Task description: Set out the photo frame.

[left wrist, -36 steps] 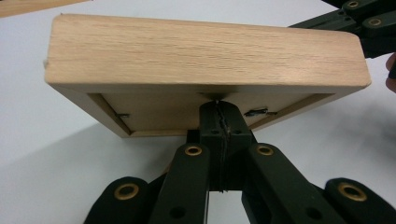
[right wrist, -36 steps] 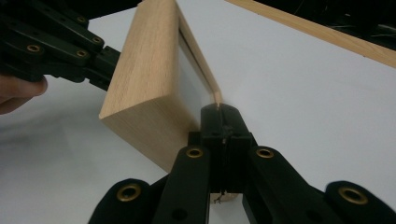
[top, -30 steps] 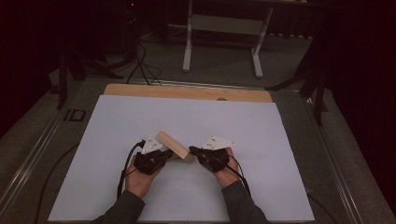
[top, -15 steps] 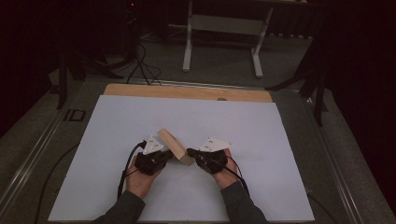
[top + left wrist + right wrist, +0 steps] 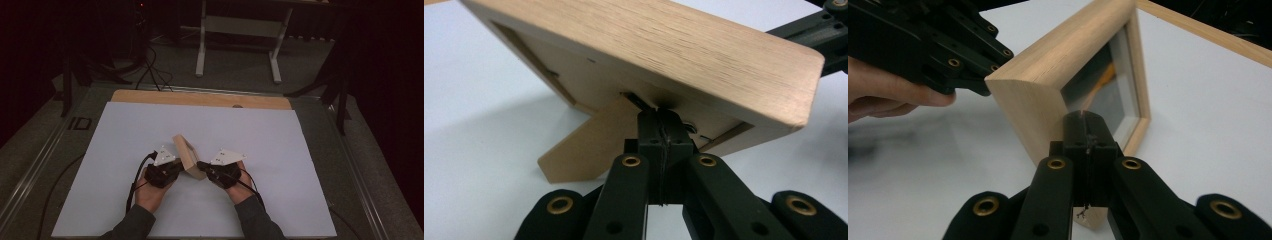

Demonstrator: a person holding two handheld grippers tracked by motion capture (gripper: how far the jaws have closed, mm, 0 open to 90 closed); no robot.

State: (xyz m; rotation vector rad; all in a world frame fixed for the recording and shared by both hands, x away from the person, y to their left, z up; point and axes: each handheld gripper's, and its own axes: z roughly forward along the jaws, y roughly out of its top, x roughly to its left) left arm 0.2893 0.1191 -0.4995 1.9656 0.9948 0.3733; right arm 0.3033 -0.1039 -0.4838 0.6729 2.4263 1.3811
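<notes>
The left gripper, shut, touches the picture frame's back; the right gripper, shut, touches its front; the frame stands between them, near the table's front edge.

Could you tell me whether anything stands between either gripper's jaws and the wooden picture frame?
Nothing visible does. The left gripper has its shut jaws right at the back of the wooden picture frame, beside the prop leg. The right gripper meets the frame's front edge.
</notes>
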